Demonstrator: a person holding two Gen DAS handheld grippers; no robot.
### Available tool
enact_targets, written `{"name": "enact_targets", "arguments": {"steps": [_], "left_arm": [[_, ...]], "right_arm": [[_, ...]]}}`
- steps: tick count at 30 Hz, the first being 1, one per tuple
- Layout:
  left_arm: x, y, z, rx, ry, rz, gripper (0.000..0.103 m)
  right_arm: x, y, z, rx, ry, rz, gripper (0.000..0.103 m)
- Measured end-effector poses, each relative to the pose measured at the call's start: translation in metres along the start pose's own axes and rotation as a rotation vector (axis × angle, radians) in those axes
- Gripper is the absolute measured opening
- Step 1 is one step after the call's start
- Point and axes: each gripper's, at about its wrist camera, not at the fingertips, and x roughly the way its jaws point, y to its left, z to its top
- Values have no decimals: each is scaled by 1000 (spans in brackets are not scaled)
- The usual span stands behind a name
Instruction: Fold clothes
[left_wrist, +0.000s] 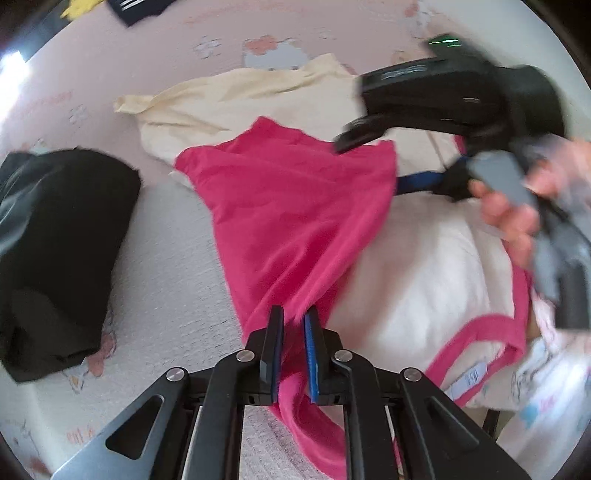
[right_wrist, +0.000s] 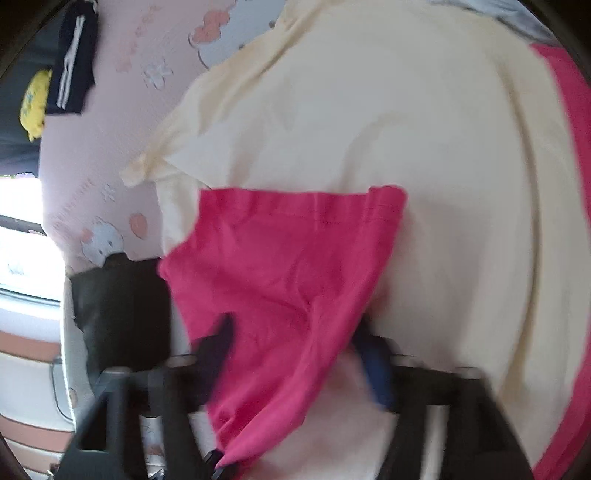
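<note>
You're in a home bedroom: a pink cartoon-cat bedsheet (left_wrist: 155, 55) strewn with loose clothes (left_wrist: 62, 240).

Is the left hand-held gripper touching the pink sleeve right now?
Touching. In the left wrist view, the left hand-held gripper has its two fingers closed on the pink sleeve, and the fabric runs between the blue pads and hangs out below them.

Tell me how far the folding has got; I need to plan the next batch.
Possibly done: a black garment lies bundled aside, though I cannot confirm it is folded. In hand: the left gripper is shut on the pink sleeve of the cream shirt, swinging it across; the right gripper is blurred. Left: the rest of this shirt's folds.
</note>
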Motion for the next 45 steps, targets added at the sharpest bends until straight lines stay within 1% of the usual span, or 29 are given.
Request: {"name": "enact_targets", "arguments": {"steps": [2, 5, 10, 13, 18, 21, 25, 27, 30, 32, 38, 41, 42, 44, 45], "left_arm": [[-4, 5, 3, -53, -6, 12, 10], [-9, 8, 6, -92, -2, 24, 11], [-19, 8, 6, -108, -7, 39, 11], [-26, 4, 4, -83, -26, 67, 11], [-24, 2, 5, -99, -12, 72, 11], [-23, 4, 7, -120, -7, 79, 11], [-15, 11, 14, -168, 23, 35, 11], [-9, 16, 17, -207, 45, 13, 11], [4, 27, 21, -279, 95, -45, 11], [10, 33, 24, -303, 121, -63, 11], [18, 50, 40, -338, 166, -138, 11], [18, 60, 53, -357, 174, -157, 11], [17, 64, 58, -366, 173, -164, 12], [17, 70, 70, -383, 164, -185, 12], [17, 73, 75, -390, 157, -192, 12]], "right_arm": [[-14, 4, -7, -38, -24, -34, 73], [-19, 9, -12, -70, -16, -69, 73], [-31, 7, -21, -116, -13, -106, 73], [-36, 6, -27, -148, -6, -139, 73], [-43, 2, -31, -137, 6, -135, 73], [-48, 3, -35, -158, 8, -147, 73], [-57, 7, -45, -208, 6, -185, 73], [-60, 11, -47, -229, 9, -187, 73], [-61, 22, -48, -279, 15, -189, 73], [-61, 32, -46, -309, 24, -210, 73], [-74, 72, -26, -329, 88, -299, 73], [-80, 92, -16, -339, 120, -343, 73], [-85, 101, -10, -339, 122, -339, 73], [-90, 116, 5, -345, 116, -305, 75], [-92, 123, 11, -349, 114, -288, 79]]}}
